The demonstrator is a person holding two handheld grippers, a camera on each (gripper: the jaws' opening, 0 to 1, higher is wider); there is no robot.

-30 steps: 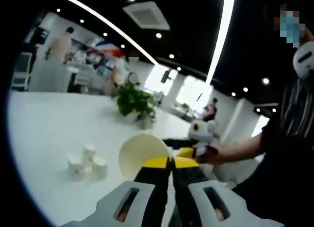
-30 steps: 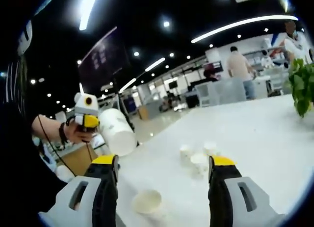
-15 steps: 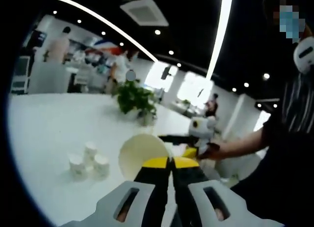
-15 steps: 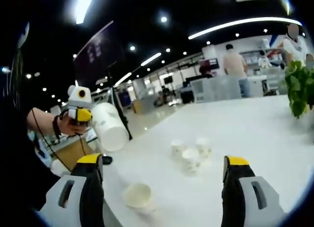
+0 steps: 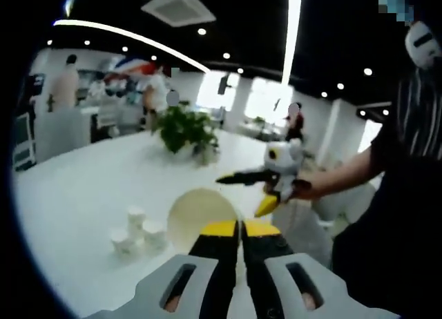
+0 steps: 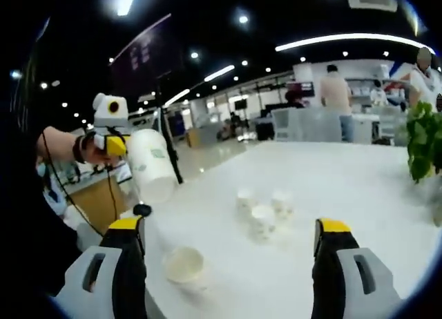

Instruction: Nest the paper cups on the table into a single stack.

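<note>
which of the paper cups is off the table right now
The large cup clamped in the left gripper; the lone cup and three clustered cups stand on the table.

- Leafy green potted plant, standing on the white table; seen again at the right edge of the right gripper view.
- Long white ceiling light strip, against a dark ceiling.
- Square white ceiling vent.
- 2 people standing in the background, beyond the table; too blurred for detail.
- Bright windows on the far wall.
- Dark hanging sign panel, text unreadable.
</note>
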